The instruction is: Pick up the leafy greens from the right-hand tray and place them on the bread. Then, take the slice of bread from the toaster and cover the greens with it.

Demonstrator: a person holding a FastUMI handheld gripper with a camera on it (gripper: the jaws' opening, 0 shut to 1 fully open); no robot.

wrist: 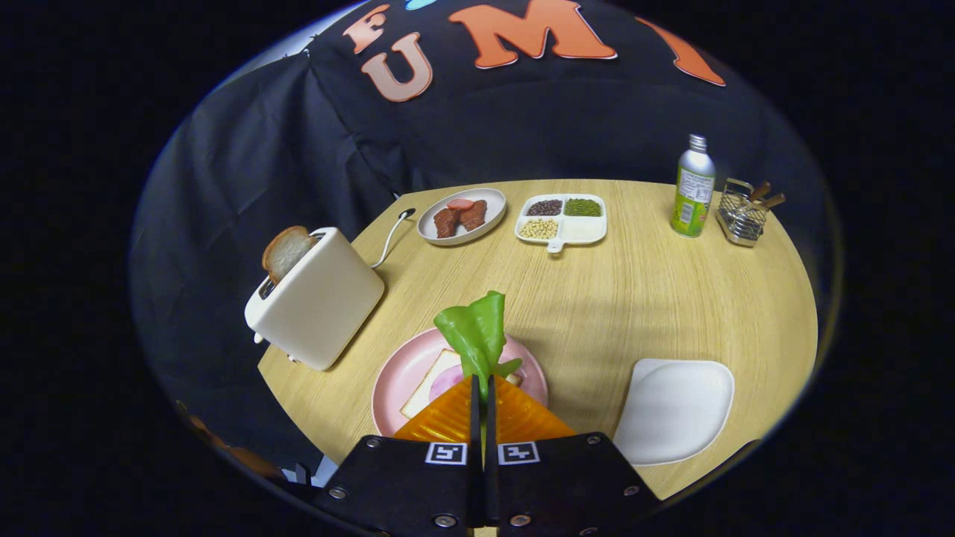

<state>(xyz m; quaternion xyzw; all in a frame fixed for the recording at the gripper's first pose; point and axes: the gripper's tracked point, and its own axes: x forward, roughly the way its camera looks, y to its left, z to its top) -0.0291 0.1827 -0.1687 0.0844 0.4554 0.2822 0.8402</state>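
Observation:
My gripper (480,384) is shut on the leafy greens (476,333), which stick up from between the fingertips. Just below and ahead lies a pink plate (395,373) with a slice of bread (433,380) and something pink on it; my fingers cover part of the plate. A white toaster (317,298) stands to the left of the plate, tilted in view, with a bread slice (286,250) poking out of its slot. To the right of the fingers lies a white tray (675,410), bare on top.
Far side of the round wooden table (634,298): a white plate with meat pieces (461,215), a divided dish of beans (561,218), a green bottle (692,188) and a wire basket (743,212). The toaster's cord (389,237) runs toward the meat plate.

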